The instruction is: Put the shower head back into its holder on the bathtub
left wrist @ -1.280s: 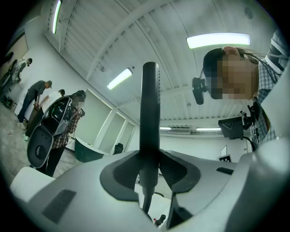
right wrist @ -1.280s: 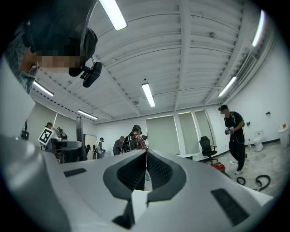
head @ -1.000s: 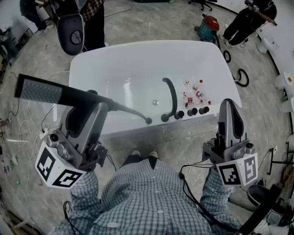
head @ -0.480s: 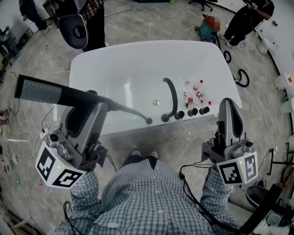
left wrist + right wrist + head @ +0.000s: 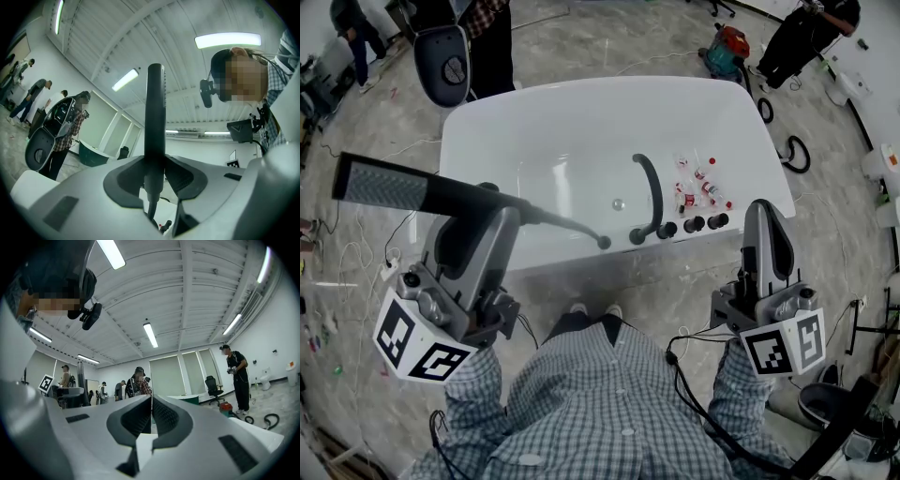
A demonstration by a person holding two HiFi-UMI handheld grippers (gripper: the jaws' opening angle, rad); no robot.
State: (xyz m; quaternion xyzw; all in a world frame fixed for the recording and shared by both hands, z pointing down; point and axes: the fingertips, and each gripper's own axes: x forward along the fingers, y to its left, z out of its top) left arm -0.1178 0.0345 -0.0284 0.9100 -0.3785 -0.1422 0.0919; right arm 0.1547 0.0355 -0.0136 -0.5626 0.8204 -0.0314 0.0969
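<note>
Head view, w/ both gripper views. The left gripper [image 5: 490, 199] is clamped on the shower head [image 5: 412, 190], a long dark bar held roughly level off the bathtub's [image 5: 544, 122] near-left corner. The left gripper view shows the jaws closed on its slim handle, one pad on each side. The right gripper [image 5: 766, 214] hangs off the tub's near-right corner, jaws pressed together on nothing (its own view shows only a hairline seam between them).

Handling, as judged: the bar looks rigid, smooth and prob. slippery. Its wide spray end overhangs well to the tub's left of the grip, so it may pivot in the jaws. A hold on the handle near where it thins, approx. as now, seems apt. The thin tail [image 5: 572, 228] running to the tub's near rim may tug during the move.

Hard to make out: the holder itself. A dark round fitting at the tail's end, on the near rim just beside the curved spout [image 5: 653, 192] and the knobs [image 5: 694, 225], could be it, but whether the tail is seated there can't be told. The spray face is unseen, since the bar shows edge-on in the left gripper view. Small bottles [image 5: 698, 186] lie inside the tub near the knobs, too small to read.
</note>
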